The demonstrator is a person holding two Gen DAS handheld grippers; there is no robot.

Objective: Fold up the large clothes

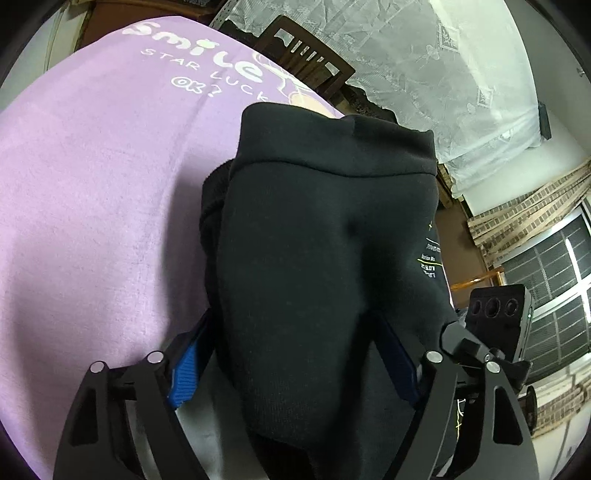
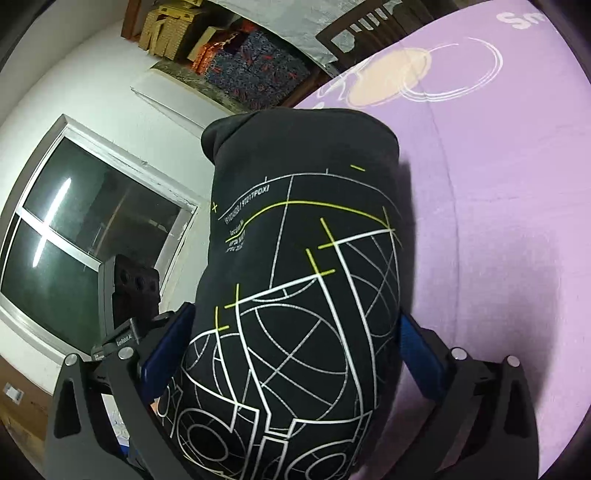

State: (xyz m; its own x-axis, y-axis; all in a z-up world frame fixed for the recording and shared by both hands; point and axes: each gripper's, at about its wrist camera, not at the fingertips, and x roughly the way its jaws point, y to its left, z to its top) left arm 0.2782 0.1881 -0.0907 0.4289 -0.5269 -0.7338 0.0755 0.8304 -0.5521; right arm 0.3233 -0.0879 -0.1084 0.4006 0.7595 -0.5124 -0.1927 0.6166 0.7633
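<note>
A black sweatshirt (image 1: pixel 317 236) with white and yellow line print (image 2: pixel 303 288) is bundled between both grippers and held above a purple cloth (image 1: pixel 92 206) printed "Smile Star Luck OK?". My left gripper (image 1: pixel 295 362) is shut on a thick fold of the black sweatshirt, its blue pads (image 1: pixel 184 373) pressed on either side. My right gripper (image 2: pixel 295 354) is shut on the printed side of the same sweatshirt. The purple cloth also shows in the right wrist view (image 2: pixel 498 221). The fingertips are hidden by fabric.
A dark wooden chair (image 1: pixel 306 55) stands behind the purple cloth, with a lace curtain (image 1: pixel 424 66) beyond. A window (image 2: pixel 85 229) is to the side. Cardboard boxes (image 2: pixel 173 29) and patterned bundles sit high on a shelf. The other gripper's camera block (image 1: pixel 498 314) is close by.
</note>
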